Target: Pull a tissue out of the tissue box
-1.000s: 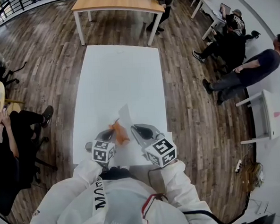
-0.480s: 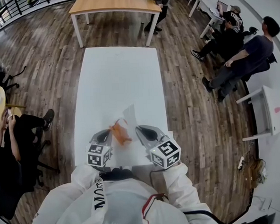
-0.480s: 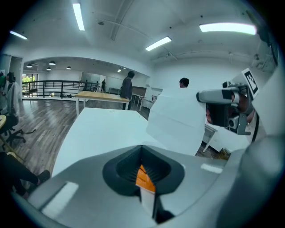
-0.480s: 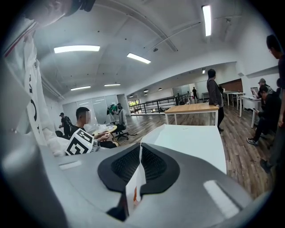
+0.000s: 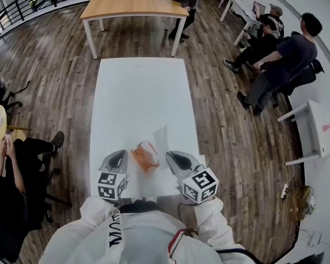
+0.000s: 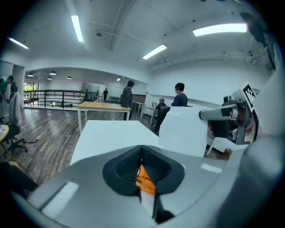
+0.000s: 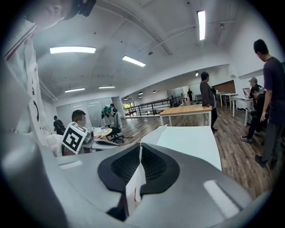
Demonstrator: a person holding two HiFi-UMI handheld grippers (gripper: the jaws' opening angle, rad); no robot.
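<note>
Tightly, left hand-held gripper [image 6: 141, 153] clamps orange pack [image 6: 145, 181], right [image 7: 140, 149] clamps tissue [image 7: 134, 186], print illegible.

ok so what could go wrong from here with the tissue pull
1. The right claw pinches only a thin fold of the white tissue, so it may slip free or tear.
2. The left claw seems to grip just a narrow part of the orange tissue pack. A hard pull could drag the pack out.
3. Both are above the near end of the white table, so a dropped pack might fall off.
</note>
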